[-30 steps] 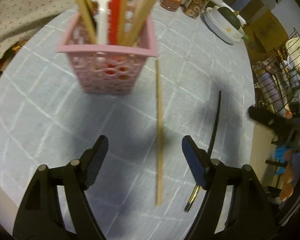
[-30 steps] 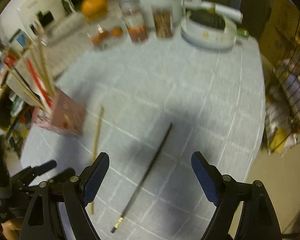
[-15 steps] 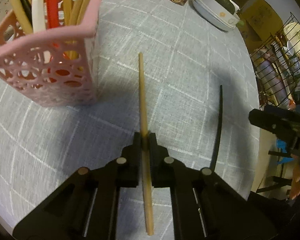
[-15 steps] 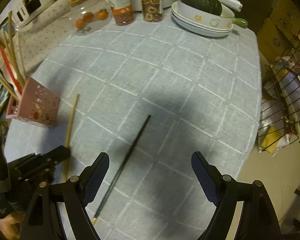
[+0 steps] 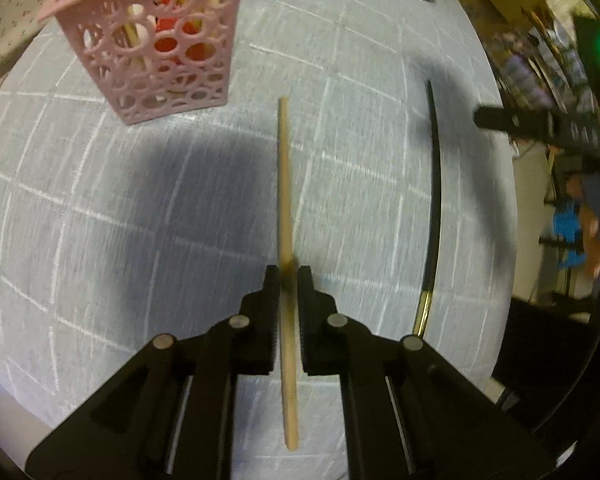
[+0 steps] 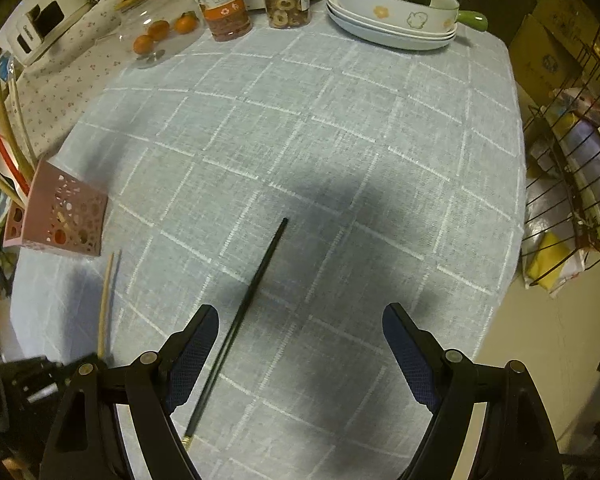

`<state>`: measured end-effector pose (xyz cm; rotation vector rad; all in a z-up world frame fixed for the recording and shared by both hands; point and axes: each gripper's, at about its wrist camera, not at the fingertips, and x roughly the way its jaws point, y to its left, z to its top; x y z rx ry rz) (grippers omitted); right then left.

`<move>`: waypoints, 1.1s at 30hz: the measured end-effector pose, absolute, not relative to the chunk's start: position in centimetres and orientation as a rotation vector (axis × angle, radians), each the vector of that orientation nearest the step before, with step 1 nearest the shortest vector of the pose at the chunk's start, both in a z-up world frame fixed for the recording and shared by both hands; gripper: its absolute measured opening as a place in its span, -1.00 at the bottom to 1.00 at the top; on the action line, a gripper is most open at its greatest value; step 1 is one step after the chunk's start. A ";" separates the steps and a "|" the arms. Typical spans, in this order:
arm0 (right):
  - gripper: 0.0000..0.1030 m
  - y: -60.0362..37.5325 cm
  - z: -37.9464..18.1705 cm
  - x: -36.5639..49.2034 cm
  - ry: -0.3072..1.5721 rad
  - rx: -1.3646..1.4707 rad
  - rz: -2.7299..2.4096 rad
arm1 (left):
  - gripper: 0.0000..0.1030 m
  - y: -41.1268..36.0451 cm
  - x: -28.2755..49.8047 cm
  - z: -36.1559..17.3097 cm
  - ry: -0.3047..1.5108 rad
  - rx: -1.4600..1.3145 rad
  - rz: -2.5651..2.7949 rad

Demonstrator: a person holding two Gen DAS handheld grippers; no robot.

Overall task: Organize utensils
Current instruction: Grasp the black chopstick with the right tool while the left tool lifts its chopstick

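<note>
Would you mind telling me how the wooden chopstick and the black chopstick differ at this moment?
The wooden chopstick is pale and plain; the black chopstick is dark with a gold tip. The wooden chopstick is clamped in the shut left gripper; the black chopstick lies free, the open right gripper not touching it. Both are off the pink basket.

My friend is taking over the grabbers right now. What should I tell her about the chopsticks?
Left gripper: shut on the wooden chopstick, which lies just right of the pink basket.
Right gripper: open, holding nothing, above the black chopstick, which lies flat on the tablecloth near its left finger.
Done: several utensils already stand in the basket.
Left: lift the wooden chopstick into the basket, then probably grab the black one and put it in too.
</note>
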<state>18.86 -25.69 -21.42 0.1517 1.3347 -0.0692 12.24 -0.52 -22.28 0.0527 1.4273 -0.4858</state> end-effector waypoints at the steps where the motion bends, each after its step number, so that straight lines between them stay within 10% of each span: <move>1: 0.66 -25.6 -21.5 18.9 1.337 0.159 -0.067 | -0.83 -0.5 12.3 -22.1 1.415 0.061 -0.483; 19: 0.66 -25.8 -23.4 19.8 1.386 0.192 -0.063 | -0.56 -3.3 16.5 -23.1 1.346 -0.008 -0.392; 28: 0.65 -25.7 -24.3 20.8 1.372 0.218 -0.038 | -0.87 -3.4 15.5 -22.1 1.382 -0.025 -0.417; 33: 0.27 -24.6 -25.1 21.3 1.374 0.198 -0.057 | -0.87 -2.7 14.1 -19.5 1.323 -0.034 -0.462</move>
